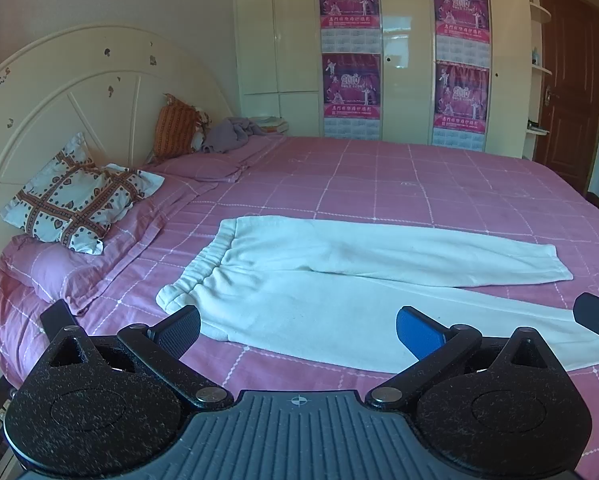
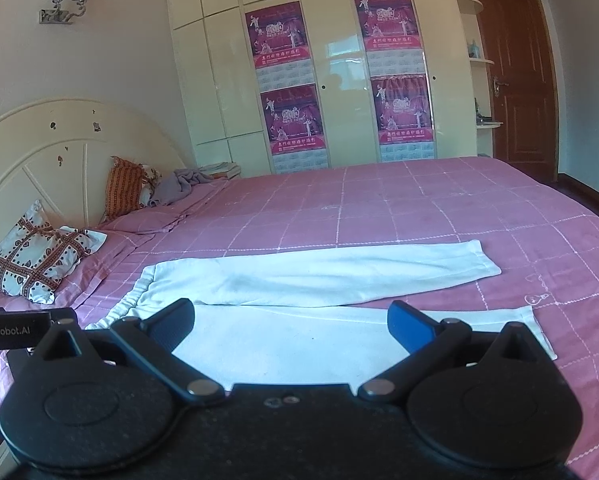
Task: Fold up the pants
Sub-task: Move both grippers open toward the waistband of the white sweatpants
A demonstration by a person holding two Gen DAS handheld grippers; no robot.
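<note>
Pants: we saw the white pants (image 1: 339,280) laid flat on the pink checked bedspread (image 1: 419,176), both legs stretched out side by side and apart at the cuffs, waistband (image 1: 203,268) toward the pillows.
Near leg: it ran along the bed's near edge, just ahead of both grippers; in the right wrist view its cuff (image 2: 539,332) lay to the right of the blue finger.
Left gripper: we found the left gripper (image 1: 299,328) spread wide, holding nothing, hovering by the waistband end; whether its black finger (image 1: 179,330) touched the cloth we could not tell.
Right gripper: the right gripper (image 2: 291,324) was likewise wide apart and empty, over the near leg's lower half.
Pillows: a heart-patterned pillow (image 1: 75,196) rested on a pink one by the cream headboard (image 1: 79,88); an orange cushion (image 1: 175,128) leaned further along.
Background: cream wardrobe (image 1: 259,40) with magenta calendars (image 1: 349,0), brown door (image 1: 567,80) at the right.
</note>
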